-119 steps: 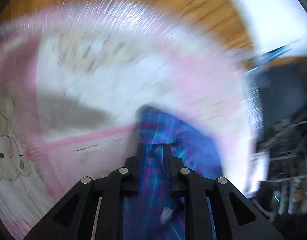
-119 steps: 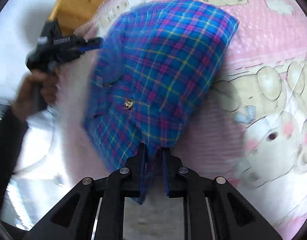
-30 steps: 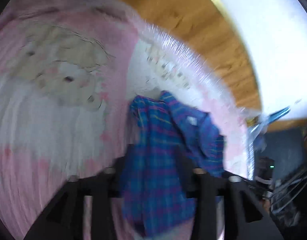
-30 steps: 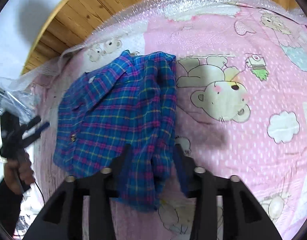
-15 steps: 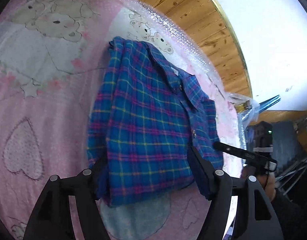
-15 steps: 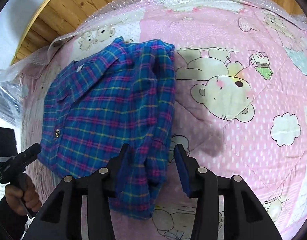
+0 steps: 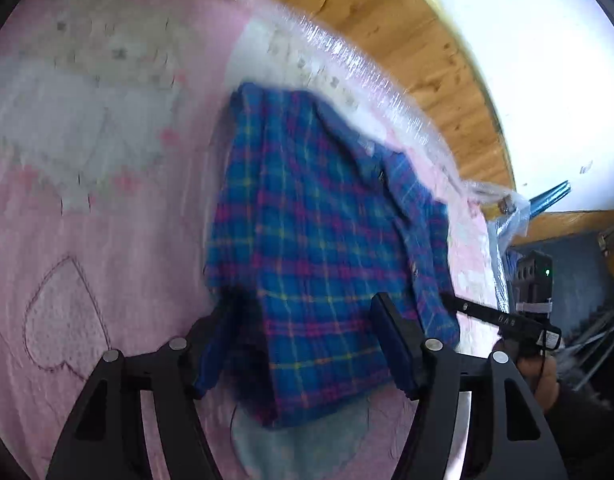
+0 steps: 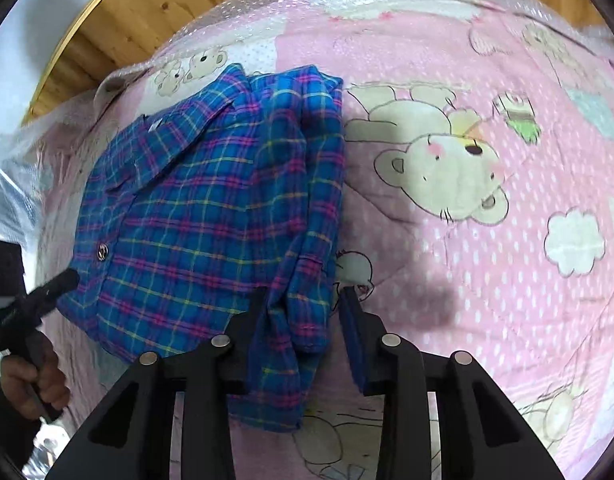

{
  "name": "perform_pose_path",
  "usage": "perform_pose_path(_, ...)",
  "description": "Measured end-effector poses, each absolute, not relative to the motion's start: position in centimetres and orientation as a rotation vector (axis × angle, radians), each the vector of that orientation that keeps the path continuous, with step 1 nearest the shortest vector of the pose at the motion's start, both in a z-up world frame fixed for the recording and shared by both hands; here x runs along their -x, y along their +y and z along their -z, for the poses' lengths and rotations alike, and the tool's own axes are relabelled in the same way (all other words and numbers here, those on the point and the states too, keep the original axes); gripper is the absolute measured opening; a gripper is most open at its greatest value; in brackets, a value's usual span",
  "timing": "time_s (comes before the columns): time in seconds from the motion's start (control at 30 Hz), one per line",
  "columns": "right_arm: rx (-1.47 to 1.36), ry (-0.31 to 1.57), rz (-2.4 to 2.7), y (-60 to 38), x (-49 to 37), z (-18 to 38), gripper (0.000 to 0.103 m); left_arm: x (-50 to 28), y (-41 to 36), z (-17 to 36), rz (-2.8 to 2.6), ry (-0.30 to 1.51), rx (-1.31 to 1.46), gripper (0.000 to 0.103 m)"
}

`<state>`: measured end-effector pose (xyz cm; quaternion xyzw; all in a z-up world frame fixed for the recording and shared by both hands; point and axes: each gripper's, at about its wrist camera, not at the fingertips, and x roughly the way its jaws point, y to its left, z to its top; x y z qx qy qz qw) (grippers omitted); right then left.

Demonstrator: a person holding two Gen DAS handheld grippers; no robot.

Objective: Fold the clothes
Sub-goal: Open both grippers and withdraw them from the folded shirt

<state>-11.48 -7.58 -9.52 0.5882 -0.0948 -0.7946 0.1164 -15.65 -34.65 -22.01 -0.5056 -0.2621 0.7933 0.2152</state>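
Observation:
A blue plaid shirt (image 7: 315,248) lies folded on the pink bear-print quilt (image 7: 107,240), collar toward the wooden wall. My left gripper (image 7: 307,340) is open, its fingers wide apart over the shirt's near hem, gripping nothing. In the right wrist view the shirt (image 8: 211,208) lies left of centre. My right gripper (image 8: 303,332) is open too, and the shirt's folded right edge lies loose between its fingers. Each view shows the other gripper from the side: the right gripper (image 7: 503,320) and the left gripper (image 8: 35,296), both in a person's hand.
Bubble wrap (image 8: 267,12) covers the quilt's far edge along a wooden wall panel (image 7: 387,32). The quilt (image 8: 487,240) stretches bare to the right of the shirt. Dark clutter and a plastic bag (image 7: 507,216) sit beyond the bed's edge.
Both grippers have opened and let the shirt go; it now lies flat on the quilt. The left view has swung and is blurred with motion.

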Motion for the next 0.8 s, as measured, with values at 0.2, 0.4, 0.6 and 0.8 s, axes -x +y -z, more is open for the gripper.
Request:
perform_pose_path(0.2,-1.720,-0.246,2.429,-6.5,10.4,8.2,0.048,14.9,-38.8,22.4,-2.264,-0.876,1.493,0.035)
perform_pose_path(0.4,-1.657,-0.040,2.522,-8.6,7.3,4.4,0.049,12.2,-38.4,18.7,-2.326,-0.770,1.553,0.044)
perform_pose_path(0.6,-1.638,0.118,2.594,-12.7,2.9,1.6,0.077,8.9,-31.8,13.6,-2.373,-0.511,1.589,0.057)
perform_pose_path(0.8,-1.672,0.076,2.634,-15.3,-0.7,-0.3,0.077,6.7,-27.4,7.0,-2.378,-0.342,1.432,0.060)
